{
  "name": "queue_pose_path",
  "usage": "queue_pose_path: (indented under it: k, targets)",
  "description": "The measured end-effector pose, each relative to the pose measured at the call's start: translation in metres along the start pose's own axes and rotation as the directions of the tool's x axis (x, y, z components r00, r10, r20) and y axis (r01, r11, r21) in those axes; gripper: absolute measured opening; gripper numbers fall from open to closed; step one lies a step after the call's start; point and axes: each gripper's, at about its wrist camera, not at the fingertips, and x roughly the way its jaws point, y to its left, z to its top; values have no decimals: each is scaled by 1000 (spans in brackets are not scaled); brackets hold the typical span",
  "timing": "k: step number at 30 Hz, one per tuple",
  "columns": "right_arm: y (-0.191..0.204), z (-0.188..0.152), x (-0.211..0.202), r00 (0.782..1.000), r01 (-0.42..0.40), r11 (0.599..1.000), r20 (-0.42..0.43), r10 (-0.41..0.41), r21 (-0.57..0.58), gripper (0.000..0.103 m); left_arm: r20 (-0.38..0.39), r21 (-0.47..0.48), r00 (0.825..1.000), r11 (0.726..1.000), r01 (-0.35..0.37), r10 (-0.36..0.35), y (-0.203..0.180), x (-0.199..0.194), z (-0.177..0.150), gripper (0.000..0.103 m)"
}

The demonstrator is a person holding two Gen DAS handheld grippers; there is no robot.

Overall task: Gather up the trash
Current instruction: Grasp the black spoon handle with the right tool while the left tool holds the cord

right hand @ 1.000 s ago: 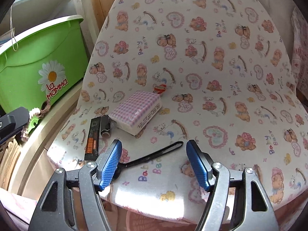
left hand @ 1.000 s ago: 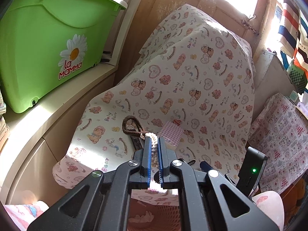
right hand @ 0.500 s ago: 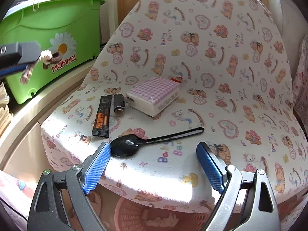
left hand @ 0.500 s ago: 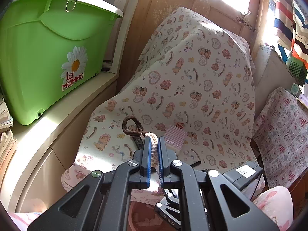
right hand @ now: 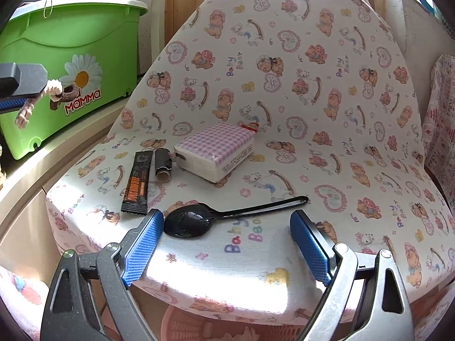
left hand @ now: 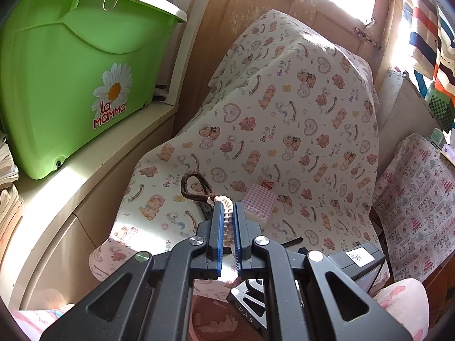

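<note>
At far left, the left gripper (right hand: 17,96) is clamped on a cream-and-brown twisted cord (left hand: 196,183). The right gripper (right hand: 227,244), spread wide and empty, hangs just near of the black plastic spoon (right hand: 216,217), whose handle runs right and slightly far.

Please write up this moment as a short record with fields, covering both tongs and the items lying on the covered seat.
left tongs: shut on a beige and brown braided fabric loop
right tongs: open, empty, jaws just opened wider
nearest item: black plastic spoon, lying between the open jaws
other items: black sachet with orange print; short dark tube; pink checked tissue pack
surface: bear-print cloth over a seat
beside: green plastic box
</note>
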Motion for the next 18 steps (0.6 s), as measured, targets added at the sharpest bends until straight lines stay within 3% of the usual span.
queue_pose_path:
  k: [4,10,14,18]
  targets:
    - [-16,2,-3,1000,17,1000,0,-17,22,82,-2,-2,1000,1000,0,0,0,1,0,6]
    - [-39,4,-8,1000,-14,1000,-19,15,26,46,-2,6,1000,1000,5,-5,-2,1,-1,6]
    - [-53,2,-14,997,-66,996,-33,67,54,17,-1,19,1000,1000,2,-2,-6,1,-3,6]
    - [-65,1,-22,994,-97,991,-38,101,95,13,-4,18,1000,1000,2,-2,-8,2,-3,6]
